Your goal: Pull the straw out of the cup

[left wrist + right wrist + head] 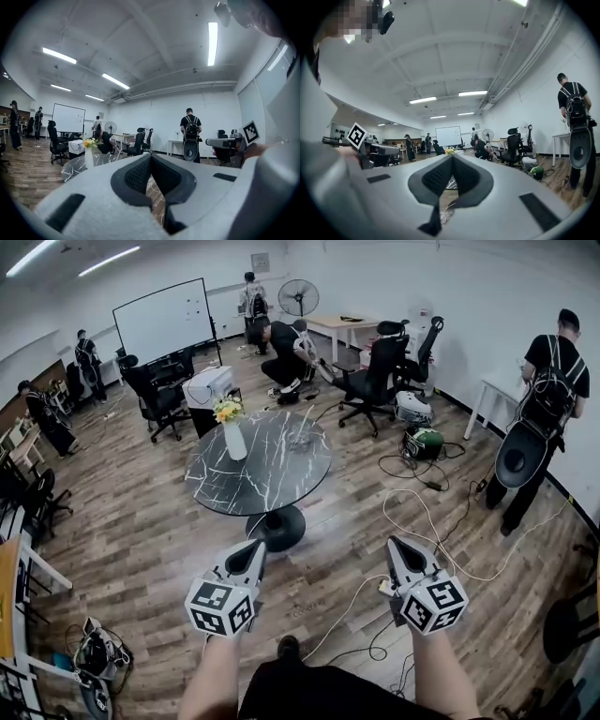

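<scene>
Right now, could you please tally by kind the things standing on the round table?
vase: 1
cup: 1
straw: 1
Total: 3

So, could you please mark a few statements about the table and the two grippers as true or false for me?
1. The left gripper and the right gripper are both shut, with nothing between the jaws. True.
2. The vase of flowers lies on its side. False: it stands upright on the round table.
3. The right gripper touches the cup. False: it hangs over the floor, well short of the table.
4. The table top is dark with pale veins. True.
</scene>
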`<state>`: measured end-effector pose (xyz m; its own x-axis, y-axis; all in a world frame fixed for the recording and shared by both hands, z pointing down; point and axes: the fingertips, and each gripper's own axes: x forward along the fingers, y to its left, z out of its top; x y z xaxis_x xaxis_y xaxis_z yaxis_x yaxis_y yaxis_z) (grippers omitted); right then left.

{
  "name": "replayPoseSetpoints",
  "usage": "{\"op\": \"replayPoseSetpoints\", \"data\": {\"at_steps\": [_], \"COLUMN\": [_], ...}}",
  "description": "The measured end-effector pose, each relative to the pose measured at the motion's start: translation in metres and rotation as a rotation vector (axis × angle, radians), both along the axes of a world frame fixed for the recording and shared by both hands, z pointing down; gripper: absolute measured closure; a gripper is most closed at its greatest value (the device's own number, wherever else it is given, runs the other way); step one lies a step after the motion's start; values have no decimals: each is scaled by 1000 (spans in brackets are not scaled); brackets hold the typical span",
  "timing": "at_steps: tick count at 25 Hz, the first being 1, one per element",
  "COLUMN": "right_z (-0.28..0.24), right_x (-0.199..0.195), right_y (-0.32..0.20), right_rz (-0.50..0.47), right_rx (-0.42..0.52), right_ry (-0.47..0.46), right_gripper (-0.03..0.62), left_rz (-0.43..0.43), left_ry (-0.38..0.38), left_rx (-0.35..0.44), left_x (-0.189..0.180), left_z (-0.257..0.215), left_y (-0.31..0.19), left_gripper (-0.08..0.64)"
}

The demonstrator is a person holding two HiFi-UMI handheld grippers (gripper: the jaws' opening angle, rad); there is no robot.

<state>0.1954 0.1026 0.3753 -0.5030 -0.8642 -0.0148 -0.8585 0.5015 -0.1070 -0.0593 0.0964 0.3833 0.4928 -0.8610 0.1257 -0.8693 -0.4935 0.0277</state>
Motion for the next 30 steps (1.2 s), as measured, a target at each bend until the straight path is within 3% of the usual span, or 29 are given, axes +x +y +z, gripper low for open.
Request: {"op": "replayPoseSetpoints", "data": {"at_steps": [14,20,30], "right_z": [26,43,78], "right_x": [0,-6,-55], "right_y": [-55,-124,-242], "right_rz": [8,23,-24], "right_rx": [-78,-120,-223], "right_ry": [17,22,39], "right_gripper": [586,586,586], "left_rz": [18,33,63], "left_ry": [53,47,45], "left_rx": [-41,-68,-149], "left_x": [0,-6,-22], "left_z": [30,48,75], "left_y": [-71,-140,-267], "left_gripper": [551,551,551]}}
